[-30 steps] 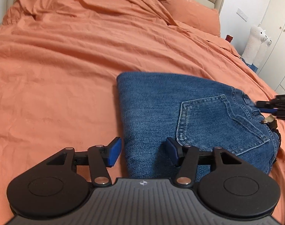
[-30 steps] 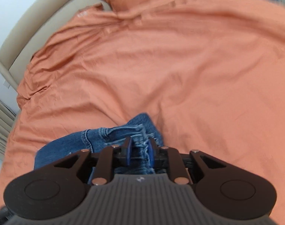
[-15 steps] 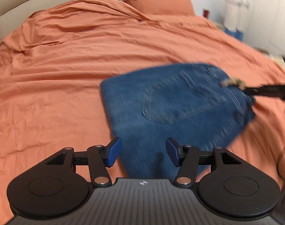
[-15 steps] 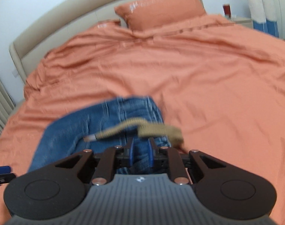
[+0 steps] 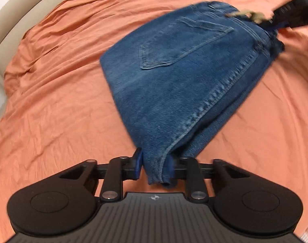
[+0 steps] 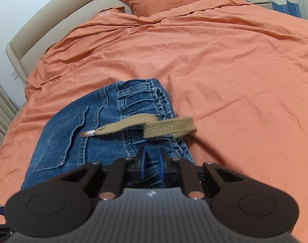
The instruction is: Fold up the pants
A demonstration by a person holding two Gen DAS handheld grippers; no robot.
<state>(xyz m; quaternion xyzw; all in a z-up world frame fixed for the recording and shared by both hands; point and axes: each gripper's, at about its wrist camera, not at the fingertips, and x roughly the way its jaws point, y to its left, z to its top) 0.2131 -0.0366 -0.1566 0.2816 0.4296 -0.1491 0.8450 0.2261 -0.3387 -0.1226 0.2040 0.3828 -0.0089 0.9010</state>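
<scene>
Now the folded pants (image 5: pixel 180 77) hang a little above the orange bed cover (image 5: pixel 58 101), held at both ends. The left gripper (image 5: pixel 154 167) pinches the fold corner, and the right gripper (image 6: pixel 152 165) is pressed on the waistband under the tan drawstring (image 6: pixel 146 126). I judge the folding nearly finished; next, both should lower the bundle flat together, then let go.

Your left gripper (image 5: pixel 155 164) has its blue pads clamped on the bunched corner of the jeans (image 5: pixel 180 77), jaws drawn in to a narrow gap. Your right gripper (image 6: pixel 152 165) is likewise closed tight on the waistband end, seen at the far upper right in the left wrist view.
</scene>
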